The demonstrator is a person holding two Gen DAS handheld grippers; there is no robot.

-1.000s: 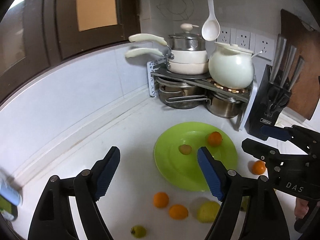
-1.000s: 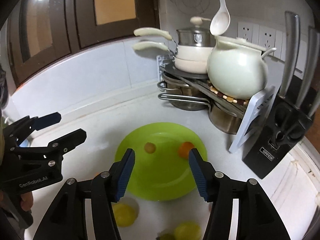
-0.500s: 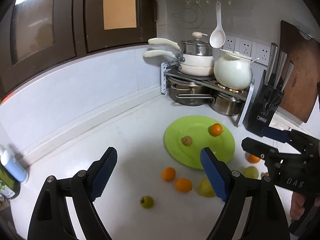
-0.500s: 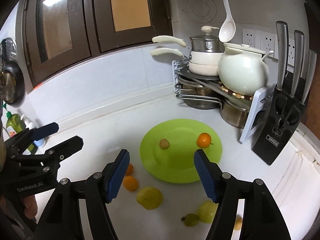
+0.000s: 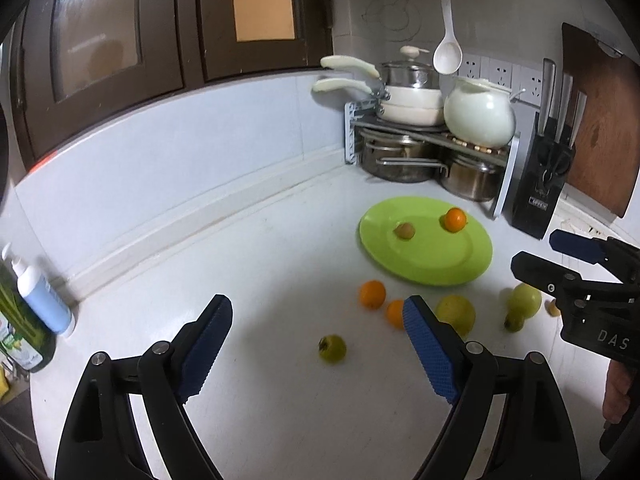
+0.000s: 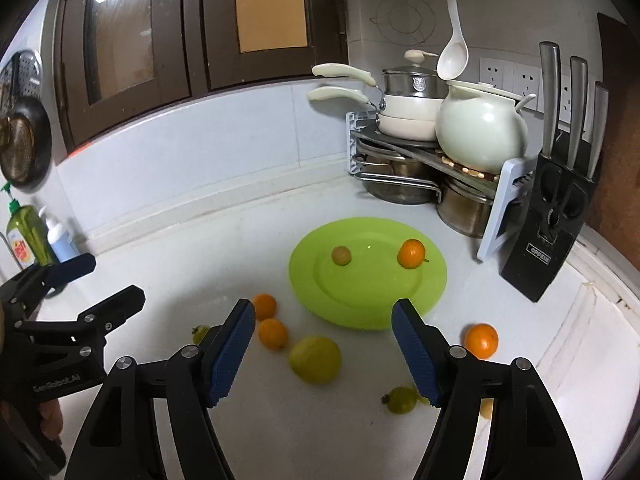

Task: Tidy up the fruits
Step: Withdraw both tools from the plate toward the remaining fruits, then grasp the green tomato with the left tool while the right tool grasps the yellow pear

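Fruit is scattered over a white counter [image 6: 168,280], and only two pieces are seen on the green plate [image 6: 400,312]: an orange [image 6: 411,253] near its far right edge and a small brownish fruit [image 6: 341,256] to the left of it. Off the plate, two more oranges [image 6: 265,306] [image 6: 272,333] are found close together by its near left rim, with a large yellow fruit [image 6: 315,359] just beside them. A small green fruit [image 5: 332,348] is seen alone nearer the left gripper [image 5: 318,322], which is held released above the counter, its blue pads wide apart and nothing between them. The right gripper [image 6: 323,326] is likewise held spread and empty, the yellow fruit showing between its fingers. Another orange [image 6: 481,340] lies on the counter right of the plate, and a green fruit [image 6: 402,399] sits near the right finger. A pot rack [image 6: 404,148] and a knife block [image 6: 556,216] are placed behind the plate.
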